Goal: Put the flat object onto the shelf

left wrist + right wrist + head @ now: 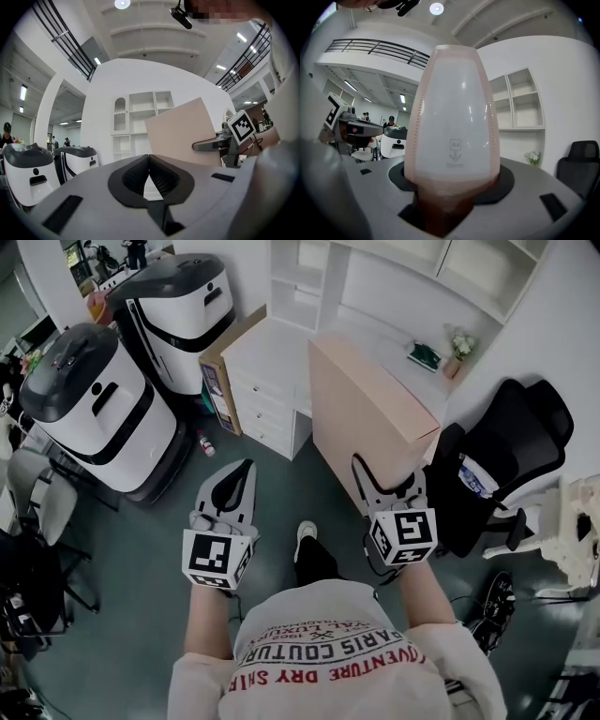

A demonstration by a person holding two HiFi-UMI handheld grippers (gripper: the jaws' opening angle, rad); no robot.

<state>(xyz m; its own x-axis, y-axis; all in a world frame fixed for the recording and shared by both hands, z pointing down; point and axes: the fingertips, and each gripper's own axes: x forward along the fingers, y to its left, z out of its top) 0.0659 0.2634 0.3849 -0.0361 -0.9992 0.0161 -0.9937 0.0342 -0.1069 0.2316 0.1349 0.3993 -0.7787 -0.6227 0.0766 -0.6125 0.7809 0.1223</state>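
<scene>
The flat object [370,413] is a large pale pink A4 file case, held upright on its edge above the floor. My right gripper [386,479] is shut on its near edge. In the right gripper view the case [457,112] rises straight out of the jaws and fills the middle, with the right gripper [457,190] clamped on its base. My left gripper [242,474] hangs to the case's left, shut and holding nothing. In its own view the left gripper [149,159] has its pads together. The white shelf unit [309,277] stands ahead against the wall, with open compartments [140,117] [520,101].
Two white-and-black machines [94,409] [178,310] stand at the left. A cardboard box [220,381] leans on a white drawer cabinet [267,381]. A black office chair [511,456] is at the right, and a small flower pot [457,348] sits on the white desk [375,338].
</scene>
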